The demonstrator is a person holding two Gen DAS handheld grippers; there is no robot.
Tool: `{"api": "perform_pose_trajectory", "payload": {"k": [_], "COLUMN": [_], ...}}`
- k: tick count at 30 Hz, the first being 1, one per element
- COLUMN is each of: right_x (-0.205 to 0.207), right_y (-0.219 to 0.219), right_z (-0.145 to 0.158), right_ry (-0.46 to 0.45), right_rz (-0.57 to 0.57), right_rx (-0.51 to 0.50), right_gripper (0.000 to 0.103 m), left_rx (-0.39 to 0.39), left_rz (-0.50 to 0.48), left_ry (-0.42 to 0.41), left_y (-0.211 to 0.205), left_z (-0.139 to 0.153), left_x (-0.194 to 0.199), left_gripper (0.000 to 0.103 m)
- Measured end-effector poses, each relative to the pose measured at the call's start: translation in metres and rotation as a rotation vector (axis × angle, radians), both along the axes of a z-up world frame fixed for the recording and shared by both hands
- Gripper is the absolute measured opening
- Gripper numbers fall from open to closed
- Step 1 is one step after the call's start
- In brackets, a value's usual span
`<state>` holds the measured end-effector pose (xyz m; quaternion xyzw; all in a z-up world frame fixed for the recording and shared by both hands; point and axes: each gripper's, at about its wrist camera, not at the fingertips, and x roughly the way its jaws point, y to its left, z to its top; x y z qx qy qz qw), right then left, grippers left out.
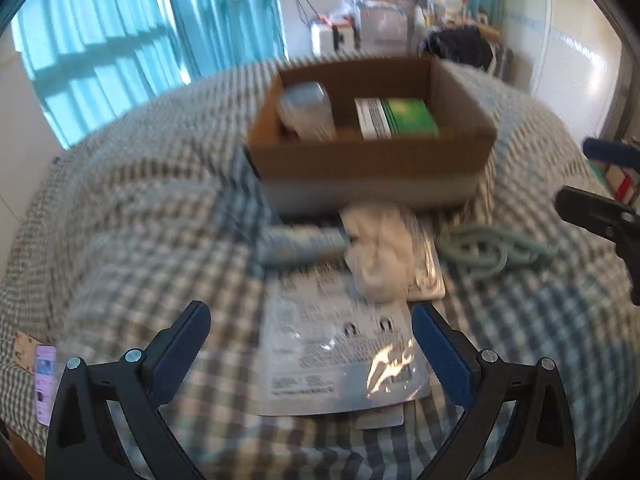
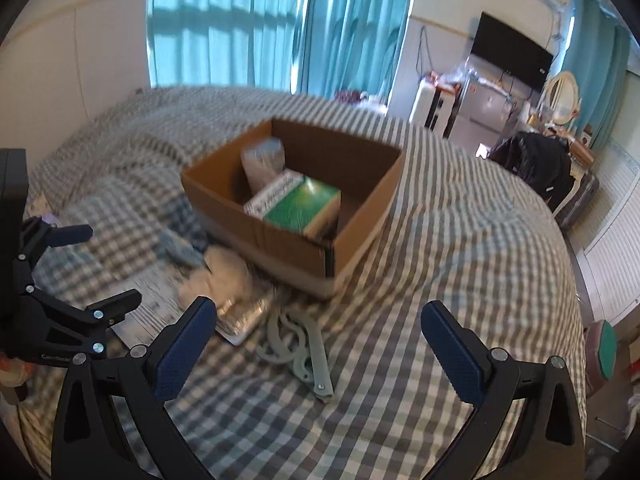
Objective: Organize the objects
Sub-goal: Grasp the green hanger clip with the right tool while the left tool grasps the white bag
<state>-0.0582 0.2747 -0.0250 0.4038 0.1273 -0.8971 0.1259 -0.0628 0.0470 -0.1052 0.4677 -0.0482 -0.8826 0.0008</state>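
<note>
Print on green box (image 2: pixel 301 205) and pouch (image 1: pixel 340 356) unreadable.

Carton (image 2: pixel 304 240) on bed (image 2: pixel 440 280) w/ bottle (image 2: pixel 262 160) & box (image 2: pixel 298 204) inside; packet (image 1: pixel 340 356) in front.

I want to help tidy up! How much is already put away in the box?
Two things already sit in the cardboard box: a green box and a clear bottle. Both grippers, left and right, have open jaws and hold nothing. Still out on the bed: a printed packet, white wad, blue tube and pale green cord.
</note>
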Motion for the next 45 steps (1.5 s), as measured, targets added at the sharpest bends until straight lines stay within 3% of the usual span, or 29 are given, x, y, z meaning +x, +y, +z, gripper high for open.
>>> {"api": "perform_pose_trajectory", "payload": {"k": [6, 10, 19, 20, 23, 27, 30, 34, 38, 39, 40, 42, 45], "right_x": [-0.022, -0.032, -0.044, -0.044, -0.037, -0.027, -0.022, -0.018, -0.016, -0.015, -0.014, -0.012, -0.012], "right_y": [-0.012, -0.018, -0.025, -0.026, -0.034, -0.039, -0.038, -0.031, -0.028, -0.027, -0.025, -0.027, -0.038], "right_z": [-0.056, -0.082, -0.106, -0.108, -0.110, -0.106, -0.099, -0.092, -0.086, -0.084, -0.082, -0.082, -0.081], "right_ry": [-0.114, -0.191, -0.304, -0.312, -0.302, -0.258, -0.232, -0.219, -0.208, -0.204, -0.203, -0.195, -0.179], "right_rz": [0.049, 0.069, 0.076, 0.076, 0.100, 0.110, 0.111, 0.098, 0.088, 0.086, 0.085, 0.083, 0.078], "right_rx": [0.091, 0.097, 0.140, 0.156, 0.215, 0.268, 0.274, 0.264, 0.256, 0.258, 0.258, 0.260, 0.245], "right_gripper": [0.103, 0.093, 0.083, 0.077, 0.067, 0.066, 0.066, 0.066, 0.066, 0.066, 0.066, 0.066, 0.066], "left_rx": [0.044, 0.100, 0.024, 0.028, 0.043, 0.005, 0.040, 0.121, 0.158, 0.165, 0.196, 0.223, 0.217], "left_rz": [-0.005, -0.003, 0.014, 0.015, -0.002, -0.039, -0.035, -0.045, -0.071, -0.072, -0.084, -0.088, -0.098], "left_ry": [-0.092, -0.143, -0.180, -0.172, -0.148, -0.149, -0.155, -0.140, -0.141, -0.139, -0.145, -0.148, -0.138], "left_y": [0.001, -0.001, 0.007, 0.005, 0.005, 0.011, 0.008, 0.003, 0.003, 0.003, 0.002, -0.001, -0.004], "left_z": [-0.026, -0.036, -0.053, -0.053, -0.055, -0.059, -0.059, -0.049, -0.039, -0.036, -0.034, -0.030, -0.024], "left_x": [-0.005, -0.007, -0.011, -0.009, -0.001, 0.002, -0.001, 0.006, 0.015, 0.016, 0.018, 0.018, 0.022], "left_gripper": [0.103, 0.103, 0.103, 0.103, 0.103, 0.103, 0.101, 0.079, 0.068, 0.061, 0.044, 0.030, 0.019]}}
